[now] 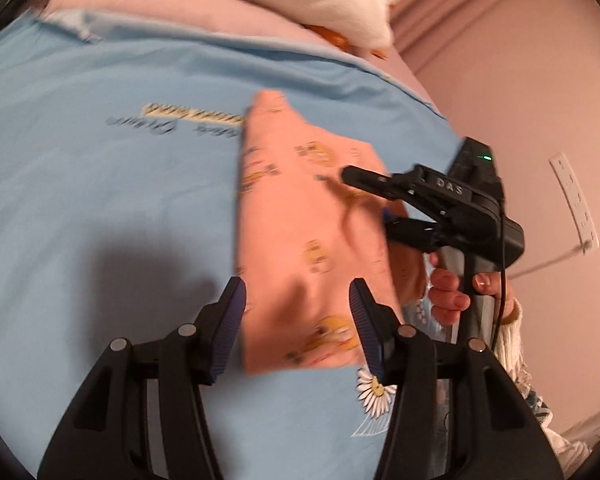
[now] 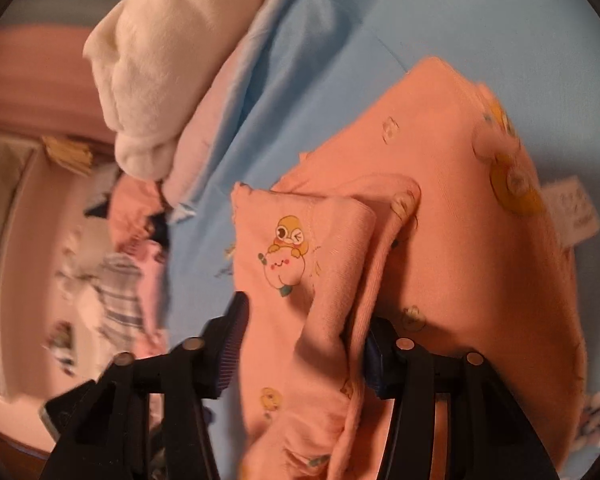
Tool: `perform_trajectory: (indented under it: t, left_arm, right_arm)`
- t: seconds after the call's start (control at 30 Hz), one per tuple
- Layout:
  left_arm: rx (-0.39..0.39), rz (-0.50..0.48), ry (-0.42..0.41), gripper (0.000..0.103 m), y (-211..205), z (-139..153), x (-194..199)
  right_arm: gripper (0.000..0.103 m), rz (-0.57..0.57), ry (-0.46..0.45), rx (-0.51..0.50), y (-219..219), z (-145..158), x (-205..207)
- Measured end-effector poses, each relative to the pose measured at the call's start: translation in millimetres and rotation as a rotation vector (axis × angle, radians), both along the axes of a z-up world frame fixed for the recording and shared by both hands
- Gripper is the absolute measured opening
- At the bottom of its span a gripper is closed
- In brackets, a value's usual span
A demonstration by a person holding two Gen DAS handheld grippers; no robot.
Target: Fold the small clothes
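Peach garment (image 2: 300, 300) (duck print) on blue sheet (image 2: 332, 40).

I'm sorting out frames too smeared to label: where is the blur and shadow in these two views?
Left wrist view: the peach cartoon-print garment is motion-smeared, the light blue bedsheet carries a dark soft shadow, and the left tongs stay sharp. Right wrist view: the garment's duck print is crisp near the right tongs, while the left edge smears and bends.

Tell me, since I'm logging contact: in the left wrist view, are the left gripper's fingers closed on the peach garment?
No, the left gripper is open, its fingers spread either side of the peach garment without pinching it.
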State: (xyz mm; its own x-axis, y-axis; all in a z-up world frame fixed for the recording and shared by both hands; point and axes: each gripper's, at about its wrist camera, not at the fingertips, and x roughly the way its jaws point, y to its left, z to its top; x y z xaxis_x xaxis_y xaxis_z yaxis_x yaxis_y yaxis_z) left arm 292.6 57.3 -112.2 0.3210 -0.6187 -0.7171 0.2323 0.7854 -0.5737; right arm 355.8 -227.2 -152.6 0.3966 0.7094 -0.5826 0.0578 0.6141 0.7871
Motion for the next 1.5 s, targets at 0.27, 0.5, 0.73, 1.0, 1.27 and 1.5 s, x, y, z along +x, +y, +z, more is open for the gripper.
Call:
perform_trajectory:
  t: [0.27,0.5,0.73,1.0,1.27,1.5]
  left_arm:
    - [-0.044,0.008,0.040,0.053,1,-15,2]
    - [-0.055,-0.017,0.038,0.053,-12,-19,10]
    - [-0.046,-0.047,0.033,0.053,-33,-18,15]
    - [-0.027,-0.070,-0.049,0.052,-54,-3,20]
    - [0.013,-0.102,-0.126,0.027,-89,-2,31]
    - [0.107,-0.115,-0.118,0.015,-114,-29,49]
  right_arm:
    - [0.009,0.050,-0.124,-0.222,5,19,5]
    - [0.008,0.010,-0.207,-0.315,-42,53,18]
    - [0.008,-0.015,-0.123,-0.298,-60,16,31]
    - [0.024,-0.071,-0.151,-0.364,-78,26,13]
    - [0.019,0.089,-0.392,-0.493,-43,65,-54]
    - [0.017,0.236,-0.402,-0.569,-11,45,-82]
